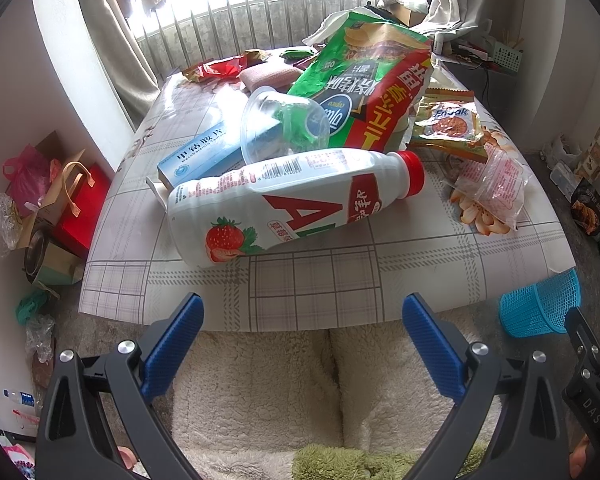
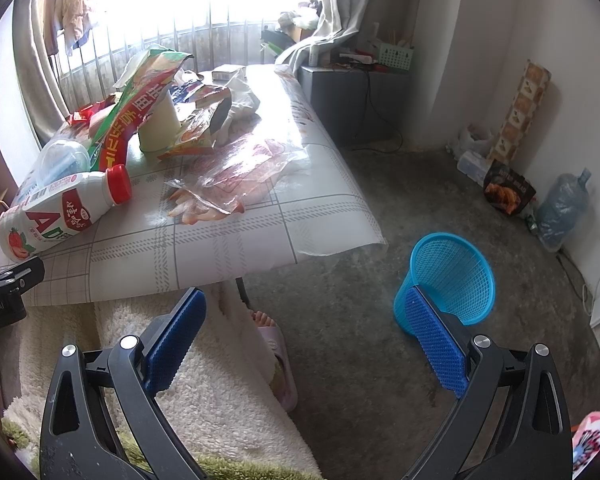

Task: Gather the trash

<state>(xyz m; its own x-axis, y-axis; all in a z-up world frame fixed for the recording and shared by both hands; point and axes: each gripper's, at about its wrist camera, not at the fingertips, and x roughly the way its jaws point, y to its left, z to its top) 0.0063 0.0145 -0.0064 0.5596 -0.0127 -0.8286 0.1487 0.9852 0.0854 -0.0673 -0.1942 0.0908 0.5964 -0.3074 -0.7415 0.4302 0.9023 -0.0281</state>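
Observation:
A white strawberry-drink bottle [image 1: 284, 204] with a red cap lies on its side near the table's front edge. Behind it sit a clear plastic cup [image 1: 284, 124], a blue medicine box [image 1: 200, 156], a big green and red chip bag [image 1: 372, 84], a snack packet [image 1: 448, 124] and a clear wrapper [image 1: 496, 188]. My left gripper [image 1: 302, 312] hangs open just short of the table edge, nothing between its fingers. My right gripper [image 2: 306, 308] is open over the floor, its right finger in front of a blue mesh bin [image 2: 448, 280]. The bottle [image 2: 60, 212] shows at left in the right wrist view.
The table [image 1: 300, 288] wears a plaid cloth that overhangs its edge. A person's fleece-covered lap and slippered foot [image 2: 276, 356] lie below the grippers. Bags and boxes [image 1: 60, 208] crowd the floor at left. A water jug [image 2: 560, 212] and a food bag stand by the right wall.

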